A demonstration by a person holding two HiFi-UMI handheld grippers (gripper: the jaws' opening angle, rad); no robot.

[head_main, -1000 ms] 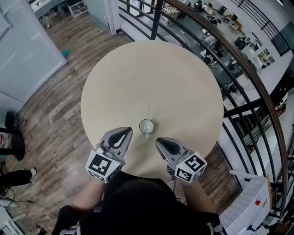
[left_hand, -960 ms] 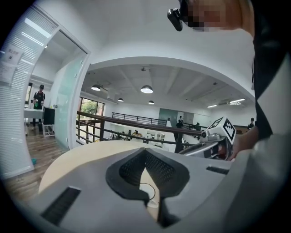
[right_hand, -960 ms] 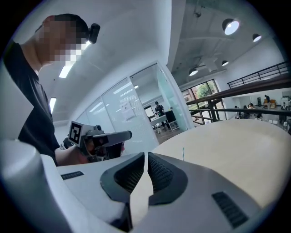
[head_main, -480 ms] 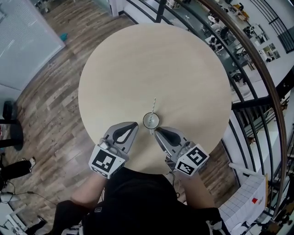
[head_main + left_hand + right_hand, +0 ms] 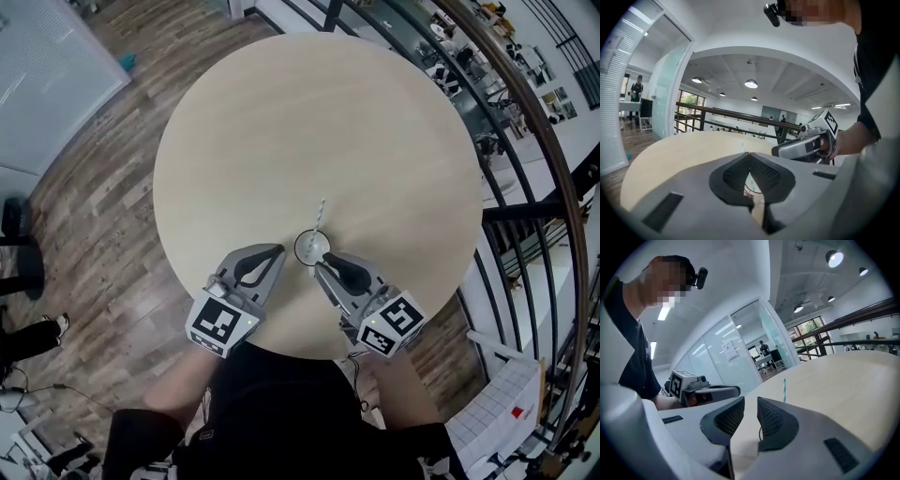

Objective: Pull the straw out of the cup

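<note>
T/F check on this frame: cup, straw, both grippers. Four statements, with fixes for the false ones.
1. The straw stands in the cup. True.
2. The cup sits at the far edge of the table. False: it stands near the edge closest to the person.
3. The right gripper is clamped on the straw. False: its jaws have just been opening, stand slightly apart and grip nothing. The straw is beyond them.
4. The left gripper has its jaws together. True.
</note>
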